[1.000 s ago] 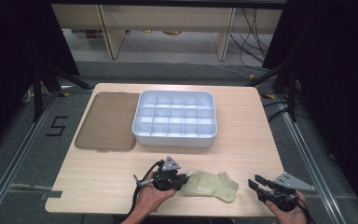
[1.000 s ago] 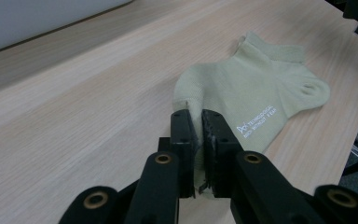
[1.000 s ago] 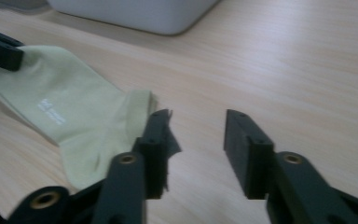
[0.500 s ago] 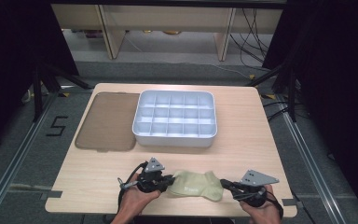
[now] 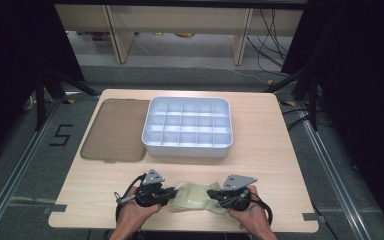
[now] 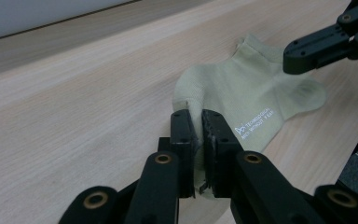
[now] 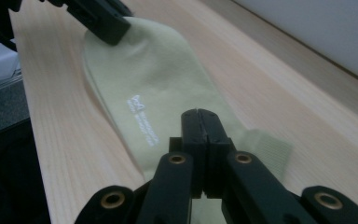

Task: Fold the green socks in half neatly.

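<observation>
A pale green sock (image 5: 195, 200) lies flat near the table's front edge between my two grippers. My left gripper (image 5: 172, 196) is shut on its left end, and a fold of fabric stands pinched between the pads (image 6: 198, 121). The sock (image 6: 242, 93) stretches away towards the right gripper (image 6: 303, 51). My right gripper (image 5: 214, 194) is shut, its jaws pressed together over the sock's right part (image 7: 200, 116); I see no fabric between them. The printed sock (image 7: 144, 79) runs from there to the left gripper (image 7: 102, 21).
A white tray (image 5: 187, 147) with several compartments stands at the table's middle back. A flat brown lid (image 5: 115, 130) lies to its left. Bare wood (image 5: 280, 150) spreads to the right of the tray. The floor drops away past the front edge.
Both hands have slid left along the front edge, the right one much farther, and it now reaches over the sock's right end. The sock has moved left with the left gripper.
</observation>
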Motion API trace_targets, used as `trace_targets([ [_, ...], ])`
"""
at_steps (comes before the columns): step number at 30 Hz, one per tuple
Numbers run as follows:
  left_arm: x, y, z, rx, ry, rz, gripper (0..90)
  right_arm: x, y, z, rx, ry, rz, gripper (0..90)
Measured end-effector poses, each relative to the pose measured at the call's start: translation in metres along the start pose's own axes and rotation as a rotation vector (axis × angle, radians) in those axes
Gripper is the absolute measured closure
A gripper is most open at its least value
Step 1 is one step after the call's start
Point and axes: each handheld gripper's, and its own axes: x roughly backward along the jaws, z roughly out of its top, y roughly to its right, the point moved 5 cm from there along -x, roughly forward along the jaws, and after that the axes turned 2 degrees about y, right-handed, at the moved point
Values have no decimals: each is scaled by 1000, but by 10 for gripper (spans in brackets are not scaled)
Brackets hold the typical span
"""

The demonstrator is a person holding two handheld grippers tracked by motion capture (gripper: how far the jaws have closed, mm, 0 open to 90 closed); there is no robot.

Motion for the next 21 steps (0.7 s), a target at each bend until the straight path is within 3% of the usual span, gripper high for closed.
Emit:
trace_targets([
  [4,2,-3,-1,4,0,8,828,-17,-12,2,47,-30,35,900],
  [5,3,-3,-1,4,0,0,828,-20,-15,2,34,-50,46,900],
  [7,3,-4,-1,3,8,0,828,-30,-19,2,77,-73,52,900],
  [10,4,-5,0,13,23,8,828,-35,-21,1,88,-94,59,900],
  [13,8,-3,4,12,36,-12,827,-37,-22,2,77,-96,68,900],
  [14,7,0,7,38,63,-14,827,-39,-22,2,85,-89,72,900],
  [15,9,0,7,19,50,-22,827,-39,-22,2,74,-89,72,900],
  [18,9,5,11,27,70,-28,827,-41,-22,3,81,-85,78,900],
  [19,8,5,12,18,65,-30,827,-41,-23,3,43,-89,90,900],
  [21,8,7,13,27,74,-37,827,-42,-23,4,38,-88,91,900],
])
